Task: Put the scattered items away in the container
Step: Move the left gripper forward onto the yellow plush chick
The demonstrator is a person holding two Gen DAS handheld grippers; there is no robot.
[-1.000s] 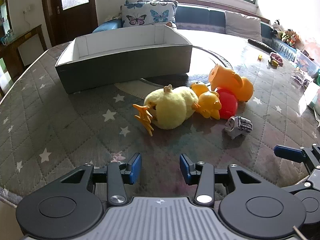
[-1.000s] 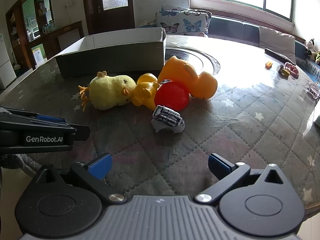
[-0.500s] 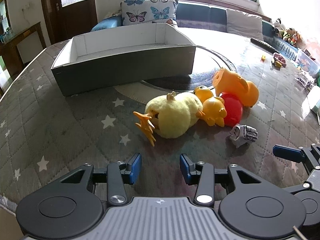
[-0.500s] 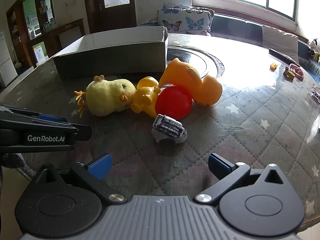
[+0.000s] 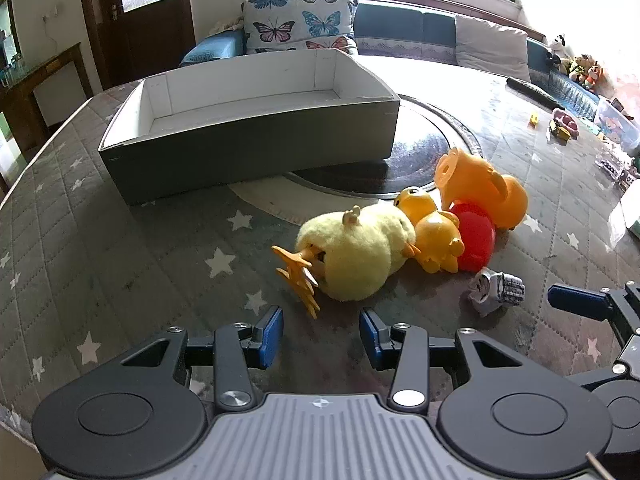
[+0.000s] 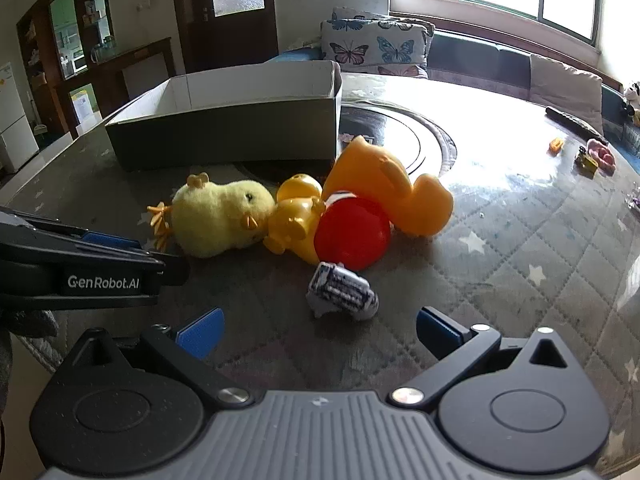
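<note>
A grey open box (image 5: 248, 148) (image 6: 224, 136) with a white inside stands on the quilted table. In front of it lies a pile of toys: a yellow plush chick (image 5: 356, 252) (image 6: 224, 220), a small yellow-orange duck (image 5: 436, 240) (image 6: 296, 220), a red ball (image 5: 476, 240) (image 6: 352, 232), a big orange duck (image 5: 480, 184) (image 6: 388, 192) and a small white-grey toy car (image 5: 496, 292) (image 6: 342, 290). My left gripper (image 5: 320, 334) is open and empty just short of the chick's feet. My right gripper (image 6: 316, 332) is wide open and empty, just short of the car.
Small toys (image 5: 564, 126) and a black remote (image 5: 532, 90) lie at the table's far right. A sofa with butterfly cushions (image 5: 296, 26) stands behind the table. The left gripper's body (image 6: 80, 276) reaches in from the left of the right wrist view.
Both grippers have moved forward toward the toy pile, so the toys and the box look nearer. Both stay open and empty.
</note>
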